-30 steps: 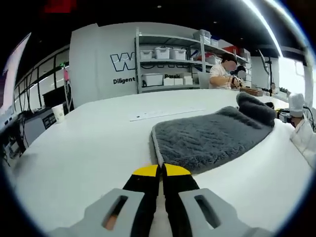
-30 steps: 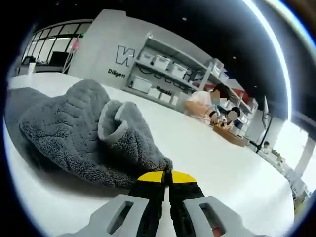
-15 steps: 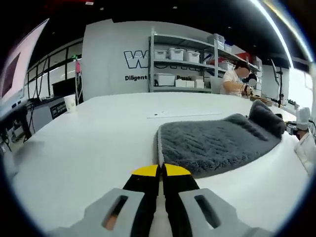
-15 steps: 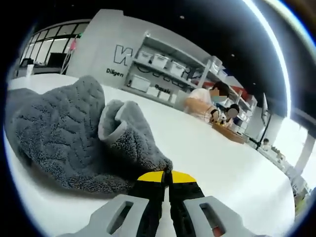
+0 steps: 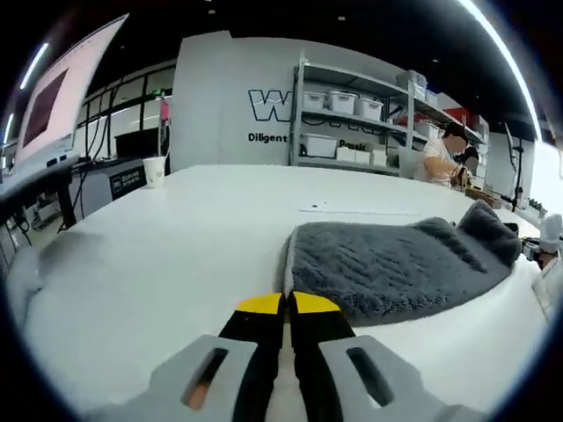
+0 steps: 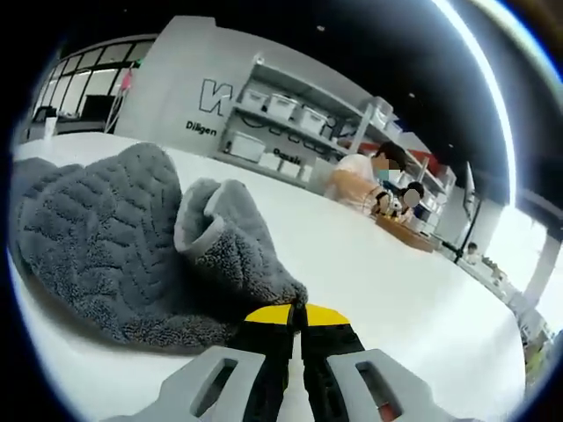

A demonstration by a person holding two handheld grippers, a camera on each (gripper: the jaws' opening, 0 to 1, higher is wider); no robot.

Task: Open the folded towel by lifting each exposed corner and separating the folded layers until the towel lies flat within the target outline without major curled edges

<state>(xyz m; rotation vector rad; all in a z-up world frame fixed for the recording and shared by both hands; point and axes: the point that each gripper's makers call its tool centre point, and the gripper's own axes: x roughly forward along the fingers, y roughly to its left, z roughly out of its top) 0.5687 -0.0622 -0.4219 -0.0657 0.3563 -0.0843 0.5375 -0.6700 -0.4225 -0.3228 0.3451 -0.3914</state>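
My right tool (image 6: 296, 315) has its yellow-tipped jaws pressed together on a corner of the grey towel (image 6: 114, 246). The towel is bunched and rumpled on the white surface (image 6: 396, 290), one fold curled up showing its smooth pale edge.

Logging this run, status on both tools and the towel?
Both tools, left and right, shut on towel corners. Towel bunched, not flat. White table, nothing blocking.

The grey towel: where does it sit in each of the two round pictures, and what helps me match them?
Left gripper view: the grey towel lies right of centre on the white table, beyond the closed jaws.
Right gripper view: it is bunched at left, its corner at the jaws.
Shared landmark: the shelving with white bins.
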